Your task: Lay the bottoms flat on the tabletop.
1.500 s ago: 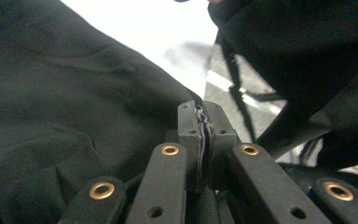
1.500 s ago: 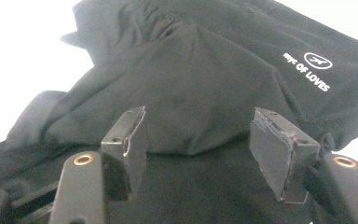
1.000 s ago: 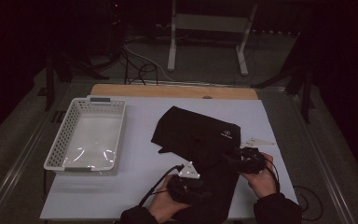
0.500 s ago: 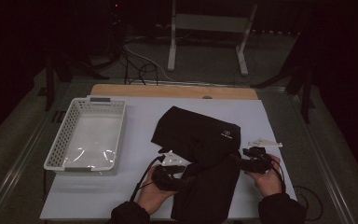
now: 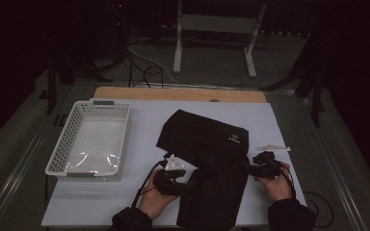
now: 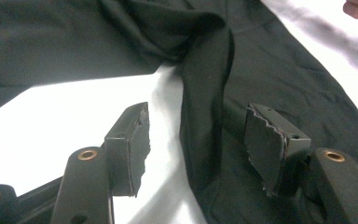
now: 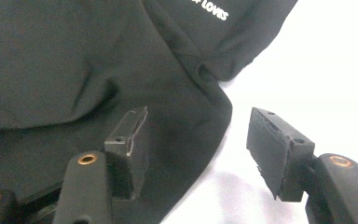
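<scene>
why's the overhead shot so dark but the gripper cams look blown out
High view: dim overall, the room behind nearly black, glare streaks on the basket floor. Left gripper view: the white table cover is overexposed, the black garment shows soft folds, and the near jaws look a little soft. Right gripper view: the same washed-out white, though the garment's white lettering reads fairly sharp.

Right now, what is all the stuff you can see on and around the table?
Cloth: one, black with small white lettering, crumpled at the table's middle.
Basket: one, white, at the table's left.
White thing: one, small, right of the cloth; too small to tell what.
Table: one, white top, wooden far edge.
Stand: one, pale, on the floor behind.
Cables: several, dark, on the floor behind.
Left tongs: black, open astride the cloth's edge.
Right tongs: black, open astride the cloth's other edge.
</scene>
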